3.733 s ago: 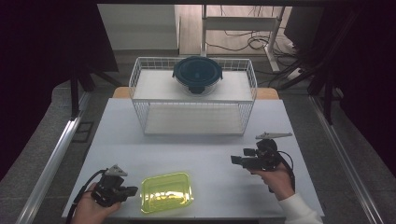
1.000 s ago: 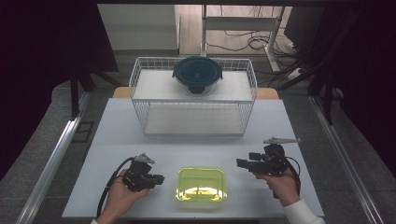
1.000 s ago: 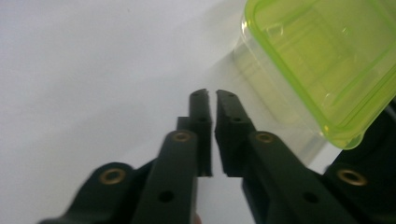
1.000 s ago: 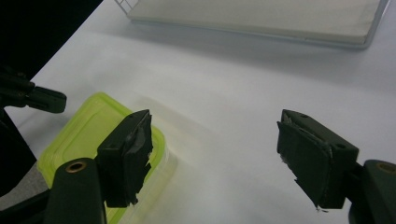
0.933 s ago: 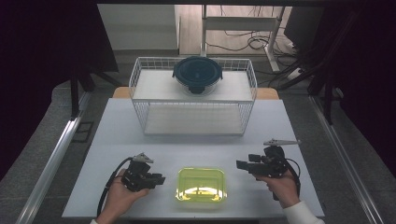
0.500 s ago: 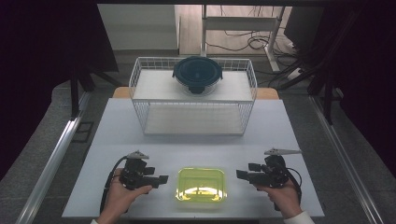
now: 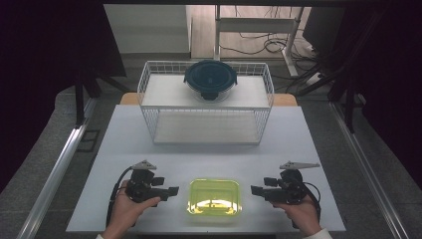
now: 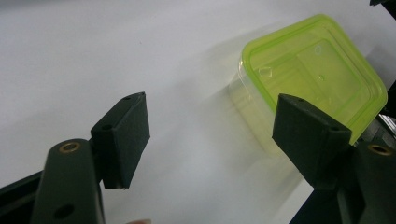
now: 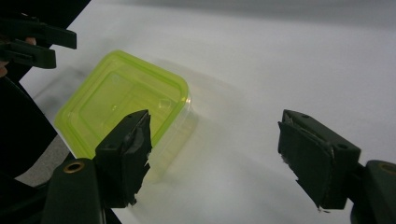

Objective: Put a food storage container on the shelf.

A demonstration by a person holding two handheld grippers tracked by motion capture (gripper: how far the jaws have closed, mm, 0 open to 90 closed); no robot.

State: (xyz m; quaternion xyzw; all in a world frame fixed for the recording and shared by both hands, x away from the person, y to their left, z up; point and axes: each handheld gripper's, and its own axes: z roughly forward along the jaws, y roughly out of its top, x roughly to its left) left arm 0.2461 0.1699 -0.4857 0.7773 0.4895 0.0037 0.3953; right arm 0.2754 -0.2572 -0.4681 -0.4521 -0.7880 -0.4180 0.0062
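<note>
A white table (image 7: 149, 139) stands in a dark room, with a white wire basket (image 7: 206, 124) at its 12 o'clock edge and a round dark-lidded container (image 7: 210, 78) on top of it. A green-lidded box (image 7: 214, 196) lies at 6 o'clock, between the two grippers. The left gripper (image 7: 171, 190) sits at its 9 o'clock, jaws wide and empty. The right gripper (image 7: 255, 189) sits at its 3 o'clock, jaws likewise wide, near but not touching.

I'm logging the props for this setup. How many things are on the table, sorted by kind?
Clear rectangular plastic containers with yellow-green lid: 1
Round glass containers with dark blue lid: 1
White wire baskets: 1
Hand-held black tools: 2, left tool and right tool
Total: 5
</note>
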